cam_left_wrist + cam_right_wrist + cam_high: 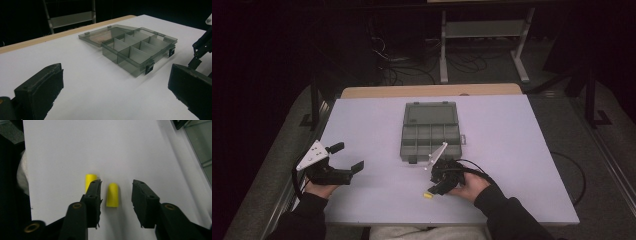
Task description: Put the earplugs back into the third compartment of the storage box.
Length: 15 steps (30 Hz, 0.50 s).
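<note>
White table [522, 150]; right tongs [116, 192] half-hide one yellow plug [89, 180].

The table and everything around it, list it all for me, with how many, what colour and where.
Compartment box: one, smoky grey, table centre, lid open and lying flat.
Yellow cylinders: two, near edge, one between the right jaws, one just outside them, partly hidden.
Table: one, white top, wooden strip along the far edge.
Metal stand: one, grey, on the floor behind.
Cables: several, black, on that floor.
Left hand-held gripper: black, open, left side of the table.
Right hand-held gripper: black, open over the cylinder.
</note>
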Each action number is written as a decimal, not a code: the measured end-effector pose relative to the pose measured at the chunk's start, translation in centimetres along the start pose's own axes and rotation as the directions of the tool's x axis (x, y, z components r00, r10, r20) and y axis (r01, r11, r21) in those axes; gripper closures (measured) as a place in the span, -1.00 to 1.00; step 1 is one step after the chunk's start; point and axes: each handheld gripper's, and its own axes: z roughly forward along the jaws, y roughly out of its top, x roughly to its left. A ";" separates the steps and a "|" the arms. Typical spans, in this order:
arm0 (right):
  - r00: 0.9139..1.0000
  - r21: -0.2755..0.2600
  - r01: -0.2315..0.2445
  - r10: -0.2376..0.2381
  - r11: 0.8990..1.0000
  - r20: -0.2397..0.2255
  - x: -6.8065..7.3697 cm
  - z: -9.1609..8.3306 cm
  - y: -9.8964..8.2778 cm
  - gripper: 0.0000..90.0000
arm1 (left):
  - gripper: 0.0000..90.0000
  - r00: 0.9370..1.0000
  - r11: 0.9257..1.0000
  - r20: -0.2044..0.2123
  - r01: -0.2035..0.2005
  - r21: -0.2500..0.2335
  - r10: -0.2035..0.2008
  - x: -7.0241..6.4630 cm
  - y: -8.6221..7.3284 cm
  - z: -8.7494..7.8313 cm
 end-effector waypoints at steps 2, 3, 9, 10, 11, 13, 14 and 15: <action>1.000 0.008 0.005 -0.005 1.000 0.000 0.1 0.1 0.0 0.45 | -1.00 1.000 1.000 0.002 0.003 -0.003 -0.003 0.0 0.0 0.0; 1.000 0.013 0.009 -0.009 1.000 0.002 0.1 0.2 0.0 0.50 | -1.00 1.000 1.000 0.001 0.003 -0.004 -0.003 0.0 0.0 0.0; 1.000 0.030 0.030 -0.030 0.999 0.010 0.3 0.3 0.1 0.75 | -1.00 1.000 1.000 0.003 0.002 -0.003 -0.002 0.0 0.0 0.0; 1.000 0.032 0.030 -0.030 0.999 0.010 0.3 0.2 0.1 0.75 | -1.00 1.000 1.000 0.003 0.002 -0.004 -0.002 0.0 0.0 0.0; 1.000 0.034 0.026 -0.026 0.999 0.007 0.3 0.2 0.1 0.76 | -1.00 1.000 1.000 0.003 0.002 -0.004 -0.002 0.0 0.0 0.0; 1.000 0.030 0.023 -0.023 0.999 0.002 0.2 0.2 0.1 0.76 | -1.00 1.000 1.000 0.004 0.003 -0.004 -0.003 0.0 0.0 0.0; 1.000 0.028 0.020 -0.020 0.999 0.002 0.2 0.1 0.1 0.76 | -1.00 1.000 1.000 0.004 0.003 -0.003 -0.003 0.0 0.0 0.0; 1.000 0.024 0.011 -0.011 1.000 -0.001 0.1 -0.1 0.1 0.76 | -1.00 1.000 1.000 0.004 0.002 -0.002 -0.002 0.0 0.0 0.0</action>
